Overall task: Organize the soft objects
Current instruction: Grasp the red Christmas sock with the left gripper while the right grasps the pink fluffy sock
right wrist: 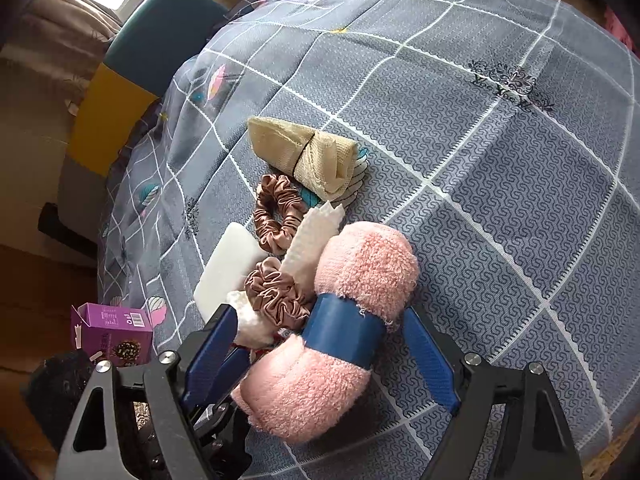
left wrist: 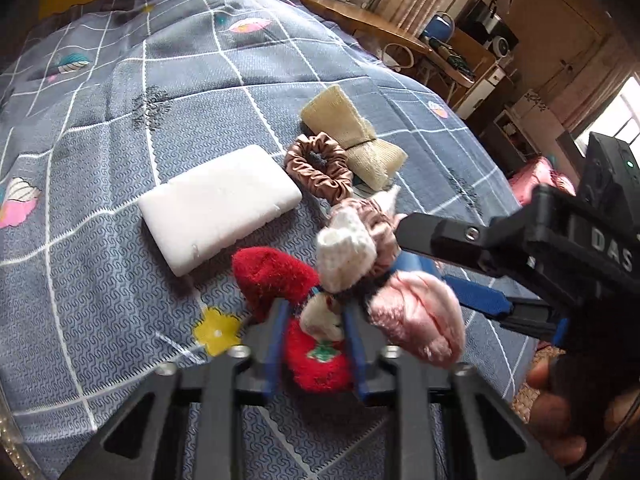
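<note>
Bed w/ grey-blue checked cover fills most of both views; wooden desk w/ clutter at 1 o'clock, curtains behind. White foam block near centre, beige cloth bundle at 1 o'clock from it, brown scrunchie between them. My right gripper stands wide, around pink towel roll, not clamped. My left gripper is closed on red plush toy, at 6 o'clock.

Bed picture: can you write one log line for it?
left fingers: shut on red sock | right fingers: open around pink towel | bed: scrunchie
</note>
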The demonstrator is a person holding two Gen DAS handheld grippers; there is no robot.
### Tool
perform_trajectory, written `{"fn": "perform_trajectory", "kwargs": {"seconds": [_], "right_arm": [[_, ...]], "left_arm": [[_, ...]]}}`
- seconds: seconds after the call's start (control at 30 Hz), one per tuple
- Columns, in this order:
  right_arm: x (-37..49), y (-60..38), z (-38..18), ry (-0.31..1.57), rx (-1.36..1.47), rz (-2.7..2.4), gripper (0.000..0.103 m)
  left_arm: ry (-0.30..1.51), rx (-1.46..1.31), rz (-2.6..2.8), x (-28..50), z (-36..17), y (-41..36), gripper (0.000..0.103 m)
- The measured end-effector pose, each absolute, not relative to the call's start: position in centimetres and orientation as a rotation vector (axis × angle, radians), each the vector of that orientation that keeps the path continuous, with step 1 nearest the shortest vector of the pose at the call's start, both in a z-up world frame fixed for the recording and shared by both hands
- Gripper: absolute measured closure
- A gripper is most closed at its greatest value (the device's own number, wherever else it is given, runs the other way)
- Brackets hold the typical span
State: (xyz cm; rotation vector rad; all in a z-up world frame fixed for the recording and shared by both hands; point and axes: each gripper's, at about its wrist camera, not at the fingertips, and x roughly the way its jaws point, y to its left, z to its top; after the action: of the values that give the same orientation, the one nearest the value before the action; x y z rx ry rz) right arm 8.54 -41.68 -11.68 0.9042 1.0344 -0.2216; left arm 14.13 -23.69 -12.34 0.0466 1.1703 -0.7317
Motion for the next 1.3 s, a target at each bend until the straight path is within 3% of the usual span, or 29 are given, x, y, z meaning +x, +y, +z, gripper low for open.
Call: {"fn": "perform_trajectory", "kwargs": {"seconds": [0.07,0.27,0.4,0.53,0.73,0.8,0.87,1.07,1.17,1.3], "right_arm": [[8.7,-41.6,-11.7,1.04,0.895,-0.217,0.026],[9.2,-41.1,-11.8,1.07,0.829,-0.21,0.042],[9.3,-41.0,-12.2,1.097,0.827,-0.216,0.041],[9.4,-40.9,-12.5,1.117,0.823,-0.211,0.033],[9.2,-40.8,-12.1,1.106,0.787,-0.228,0.033],[9.4,-40.3,-11.7,1.11,0.718,-0.244,0.04],[9.7,-39.8,-11.7,1.124,0.67,-0.252,0.057],[9.8,-39.9,-11.8,1.131,0.66,-0.244,0.061],[9.9,-40.1,-11.9,1.138,0.674,-0.24,0.06],[10.3,-40.0,-12.4,1.168,0.668,-0.222,0.056]], "left_arm": [[1.147,0.054,-0.737,13.7,-11.9,-22.9,0.091],[1.117,0.091,-0.733,12.2,-10.3,-19.4,0.093],[1.147,0.077,-0.684,12.1,-10.6,-16.7,0.092],[1.189,-0.05,-0.661,12.9,-10.8,-15.0,0.075],[1.179,-0.032,-0.687,13.2,-10.0,-18.8,0.068],[1.203,-0.021,-0.678,13.4,-10.6,-20.1,0.065],[1.228,-0.015,-0.66,13.9,-11.5,-21.3,0.065],[1.27,-0.061,-0.607,15.3,-13.0,-22.3,0.064],[1.274,-0.051,-0.607,15.4,-13.8,-22.3,0.065],[1.212,0.028,-0.652,14.0,-13.3,-21.7,0.085]]}}
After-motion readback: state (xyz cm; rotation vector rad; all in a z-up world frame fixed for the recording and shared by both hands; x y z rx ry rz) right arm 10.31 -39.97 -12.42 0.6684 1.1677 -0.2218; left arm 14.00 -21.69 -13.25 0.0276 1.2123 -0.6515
